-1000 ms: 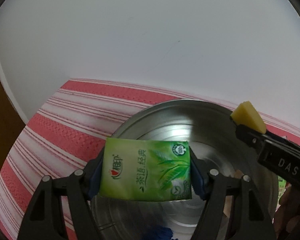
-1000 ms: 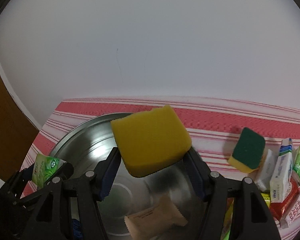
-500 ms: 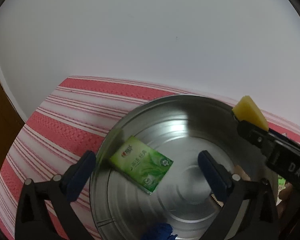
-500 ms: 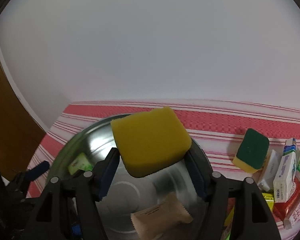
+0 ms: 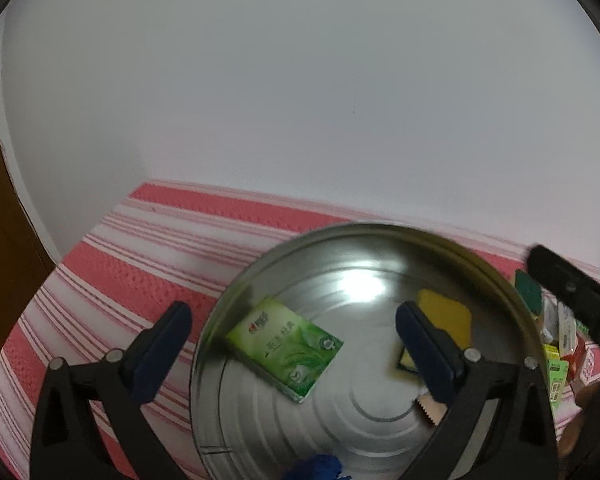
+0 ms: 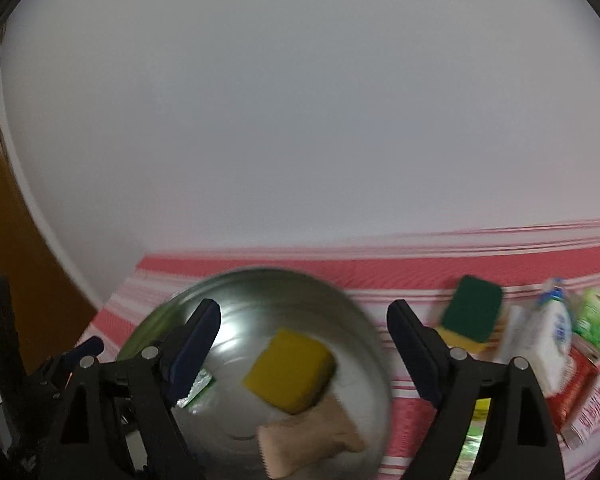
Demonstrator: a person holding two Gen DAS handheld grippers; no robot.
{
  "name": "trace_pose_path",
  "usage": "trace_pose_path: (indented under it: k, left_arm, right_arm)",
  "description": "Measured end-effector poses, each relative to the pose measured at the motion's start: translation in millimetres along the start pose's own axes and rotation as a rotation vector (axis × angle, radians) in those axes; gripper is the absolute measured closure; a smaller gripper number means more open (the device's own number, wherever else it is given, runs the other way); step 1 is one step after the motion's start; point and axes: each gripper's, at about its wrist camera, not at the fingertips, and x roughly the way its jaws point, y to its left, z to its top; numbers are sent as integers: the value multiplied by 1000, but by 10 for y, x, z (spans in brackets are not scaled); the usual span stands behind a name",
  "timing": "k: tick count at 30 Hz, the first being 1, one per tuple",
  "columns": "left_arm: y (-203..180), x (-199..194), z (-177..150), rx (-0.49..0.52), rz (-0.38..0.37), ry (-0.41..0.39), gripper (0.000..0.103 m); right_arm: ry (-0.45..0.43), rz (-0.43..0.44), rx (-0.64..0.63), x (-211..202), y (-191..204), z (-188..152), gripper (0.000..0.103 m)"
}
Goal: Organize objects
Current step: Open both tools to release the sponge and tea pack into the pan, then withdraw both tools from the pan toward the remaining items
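Observation:
A round metal basin (image 5: 500,280) (image 6: 364,320) sits on a red-and-white striped cloth. Inside it lie a green tea packet (image 5: 286,346) (image 6: 198,386), a yellow sponge (image 5: 446,314) (image 6: 290,368) and a beige wrapped snack (image 6: 312,442). My left gripper (image 5: 292,336) is open and empty above the basin's left side. My right gripper (image 6: 302,336) is open and empty above the basin; the yellow sponge lies below it.
A second sponge, green side up (image 6: 472,314) (image 5: 528,292), lies on the cloth (image 5: 132,272) right of the basin. Beside it is a heap of packets and boxes (image 6: 556,336) (image 5: 560,356). A blue object (image 5: 316,466) shows at the basin's near edge. A white wall rises behind.
My left gripper opened and dropped the green tea packet into the basin. Then my right gripper opened and the yellow sponge fell into the basin. Both grippers have pulled back.

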Motion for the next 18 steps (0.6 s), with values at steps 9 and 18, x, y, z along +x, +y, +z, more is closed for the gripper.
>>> trace_pose_path:
  k: [9, 18]
  left_arm:
    - [-335, -448, -193, 53, 51, -241, 0]
    - [-732, -590, -427, 115, -16, -232, 0]
  right_arm:
    - [-150, -177, 95, -676, -857, -467, 16]
    - [-132, -292, 91, -1032, -1468, -568, 16]
